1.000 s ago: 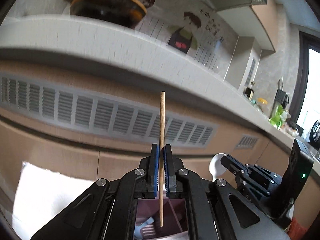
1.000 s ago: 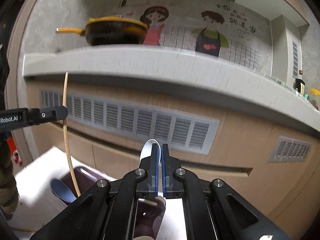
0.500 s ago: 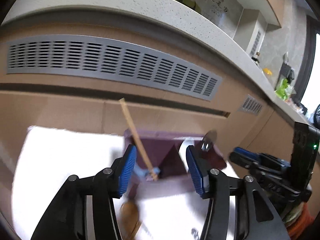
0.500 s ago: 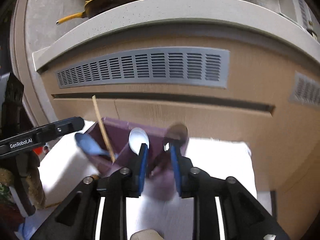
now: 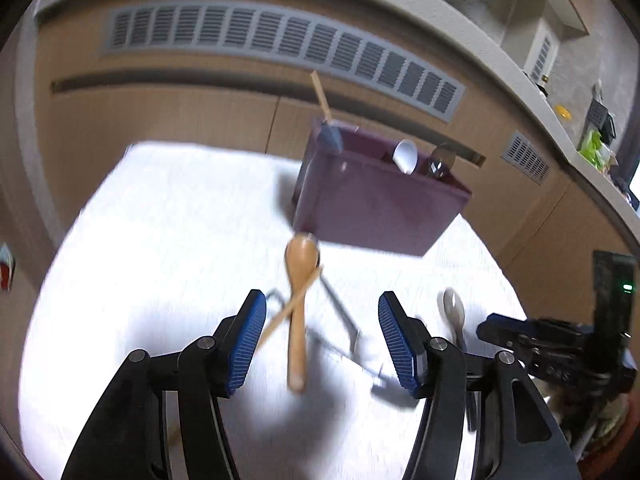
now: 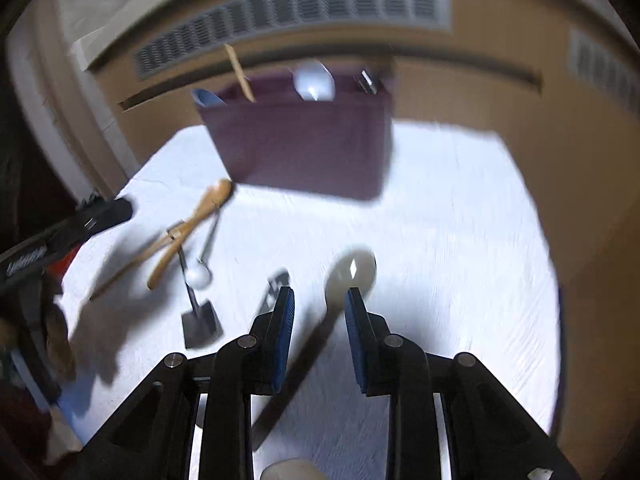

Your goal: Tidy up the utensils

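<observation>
Two views, taken in turn. Left wrist: left gripper point(image 5: 322, 340) spread wide and empty, tilted down over wooden spoon point(image 5: 299, 292) lying crossed with a chopstick point(image 5: 288, 308) on white worktop point(image 5: 160, 220), likely lined up for pickup; purple organizer box point(image 5: 376, 208) beyond, already holding upright utensils. Right wrist: right gripper point(image 6: 320, 338) released, angled down astride dark metal spoon point(image 6: 344, 280), handle running back between the jaws, probably next for the box
</observation>
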`<move>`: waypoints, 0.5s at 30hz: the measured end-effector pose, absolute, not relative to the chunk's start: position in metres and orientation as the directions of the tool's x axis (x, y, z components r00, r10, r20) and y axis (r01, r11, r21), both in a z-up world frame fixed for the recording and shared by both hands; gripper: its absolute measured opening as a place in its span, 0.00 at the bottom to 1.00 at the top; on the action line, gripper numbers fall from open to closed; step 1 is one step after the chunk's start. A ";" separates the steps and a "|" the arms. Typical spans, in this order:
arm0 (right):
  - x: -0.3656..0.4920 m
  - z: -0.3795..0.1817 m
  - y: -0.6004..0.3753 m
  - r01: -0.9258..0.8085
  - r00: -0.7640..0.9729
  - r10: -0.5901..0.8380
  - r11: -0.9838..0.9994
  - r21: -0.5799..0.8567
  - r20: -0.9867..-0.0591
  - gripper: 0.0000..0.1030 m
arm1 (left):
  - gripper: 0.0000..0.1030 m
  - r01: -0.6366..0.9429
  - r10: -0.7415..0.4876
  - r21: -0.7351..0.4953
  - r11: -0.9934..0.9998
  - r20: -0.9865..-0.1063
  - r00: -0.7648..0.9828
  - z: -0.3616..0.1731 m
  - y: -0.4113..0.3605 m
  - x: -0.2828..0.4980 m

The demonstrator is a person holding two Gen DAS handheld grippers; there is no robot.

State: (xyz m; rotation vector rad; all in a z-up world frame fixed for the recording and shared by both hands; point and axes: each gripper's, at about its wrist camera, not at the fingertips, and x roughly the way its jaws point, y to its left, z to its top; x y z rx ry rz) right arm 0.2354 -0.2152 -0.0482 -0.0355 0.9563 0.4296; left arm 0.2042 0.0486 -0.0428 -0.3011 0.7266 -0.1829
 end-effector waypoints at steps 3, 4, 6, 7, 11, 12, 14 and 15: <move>0.237 -0.066 -0.225 -0.318 0.456 0.344 0.924 0.210 -0.821 0.24 | 0.57 0.031 -0.260 -0.346 0.938 -0.638 0.725 -0.053 0.056 0.193; 0.238 -0.068 -0.225 -0.305 0.456 0.338 0.928 0.213 -0.823 0.24 | 0.57 0.023 -0.257 -0.350 0.936 -0.640 0.724 -0.055 0.058 0.190; 0.241 -0.075 -0.222 -0.290 0.452 0.318 0.936 0.199 -0.834 0.24 | 0.57 0.010 -0.257 -0.361 0.933 -0.644 0.721 -0.057 0.060 0.191; 0.244 -0.076 -0.220 -0.285 0.450 0.306 0.940 0.190 -0.839 0.27 | 0.58 0.004 -0.257 -0.365 0.931 -0.648 0.717 -0.059 0.061 0.191; 0.256 -0.076 -0.202 -0.300 0.471 0.264 0.945 0.129 -0.842 0.29 | 0.58 0.003 -0.248 -0.347 0.938 -0.664 0.705 -0.063 0.056 0.199; 0.258 -0.077 -0.197 -0.304 0.476 0.248 0.947 0.107 -0.844 0.30 | 0.58 0.002 -0.247 -0.345 0.939 -0.667 0.703 -0.065 0.055 0.200; 0.262 -0.077 -0.187 -0.311 0.488 0.214 0.949 0.061 -0.846 0.30 | 0.58 0.004 -0.248 -0.343 0.939 -0.671 0.699 -0.068 0.053 0.200; 0.263 -0.078 -0.186 -0.312 0.493 0.203 0.949 0.045 -0.846 0.31 | 0.58 0.005 -0.247 -0.340 0.940 -0.673 0.697 -0.069 0.052 0.201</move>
